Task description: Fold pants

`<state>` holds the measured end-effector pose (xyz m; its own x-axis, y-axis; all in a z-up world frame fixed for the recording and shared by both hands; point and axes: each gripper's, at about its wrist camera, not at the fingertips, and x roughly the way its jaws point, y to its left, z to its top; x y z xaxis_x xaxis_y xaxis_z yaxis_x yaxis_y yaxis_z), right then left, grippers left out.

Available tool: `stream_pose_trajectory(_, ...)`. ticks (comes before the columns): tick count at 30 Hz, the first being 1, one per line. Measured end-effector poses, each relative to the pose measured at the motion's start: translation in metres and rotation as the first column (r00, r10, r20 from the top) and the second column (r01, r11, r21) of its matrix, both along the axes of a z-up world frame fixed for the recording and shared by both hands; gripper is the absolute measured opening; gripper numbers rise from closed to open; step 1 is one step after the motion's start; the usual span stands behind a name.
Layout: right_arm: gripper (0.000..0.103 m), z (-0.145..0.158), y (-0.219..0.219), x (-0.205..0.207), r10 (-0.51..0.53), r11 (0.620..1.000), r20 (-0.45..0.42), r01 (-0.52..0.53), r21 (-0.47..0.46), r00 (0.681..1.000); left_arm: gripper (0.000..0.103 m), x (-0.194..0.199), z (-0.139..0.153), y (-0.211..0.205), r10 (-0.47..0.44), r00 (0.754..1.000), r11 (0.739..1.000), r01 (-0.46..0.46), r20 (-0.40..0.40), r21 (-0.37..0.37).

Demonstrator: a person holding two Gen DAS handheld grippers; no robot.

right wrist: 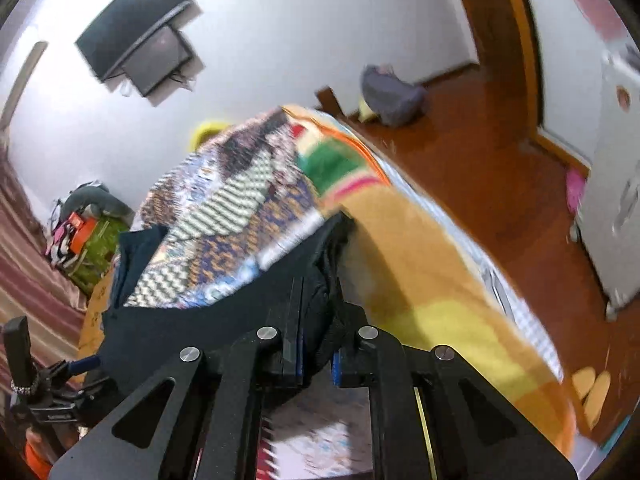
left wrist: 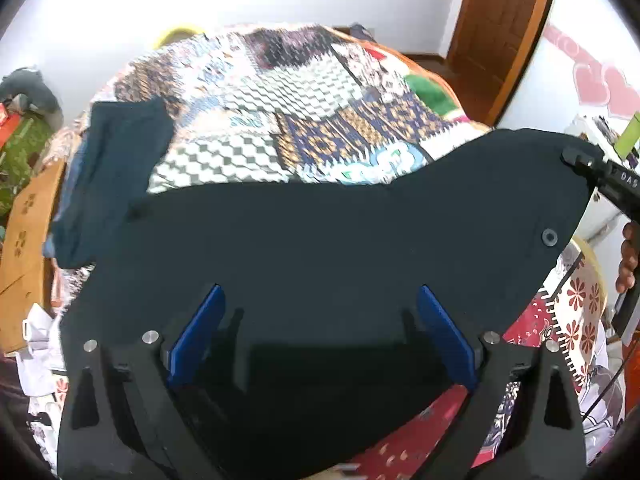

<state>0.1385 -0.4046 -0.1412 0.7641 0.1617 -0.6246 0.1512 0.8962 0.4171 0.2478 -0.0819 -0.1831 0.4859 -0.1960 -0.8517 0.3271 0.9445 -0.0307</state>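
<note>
The black pants [left wrist: 320, 240] lie spread across the patterned bed cover [left wrist: 260, 92], with a button near their right edge. My left gripper [left wrist: 318, 296] is open, its blue pads [left wrist: 444, 332] wide apart just above the black cloth, holding nothing. My right gripper [right wrist: 318, 292] is shut on a bunched fold of the pants [right wrist: 320, 276] at their corner and lifts it; it also shows at the right edge of the left wrist view [left wrist: 588, 164]. The rest of the pants [right wrist: 200, 320] stretches left from that grip.
A dark blue garment [left wrist: 116, 172] lies on the bed's far left. The bed cover hangs over the right bed edge [right wrist: 420, 272] above a wooden floor [right wrist: 480, 160]. A wooden door [left wrist: 500, 28], a wall TV [right wrist: 132, 48] and a clutter pile [right wrist: 84, 232] surround the bed.
</note>
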Motion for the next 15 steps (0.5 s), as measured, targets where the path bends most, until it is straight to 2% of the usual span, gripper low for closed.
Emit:
stream_pose_trajectory(7, 0.008, 0.055, 0.058, 0.018, 0.140, 0.989, 0.129, -0.134, -0.059, 0.982, 0.097, -0.019, 0.036, 0.045, 0.073, 0.990, 0.997, -0.073, 0.120, -0.011)
stream_pose_trajectory(11, 0.008, 0.079, 0.104, 0.037, 0.237, 0.972, 0.187, -0.229, -0.060, 0.954, 0.097, -0.029, 0.049, 0.074, 0.129, 0.980, 0.992, -0.125, 0.153, -0.035)
stream_pose_trajectory(15, 0.008, 0.087, 0.150, 0.055, 0.315, 0.949, 0.224, -0.312, -0.050, 0.922, 0.097, -0.040, 0.056, 0.104, 0.192, 0.966, 0.981, -0.185, 0.171, -0.060)
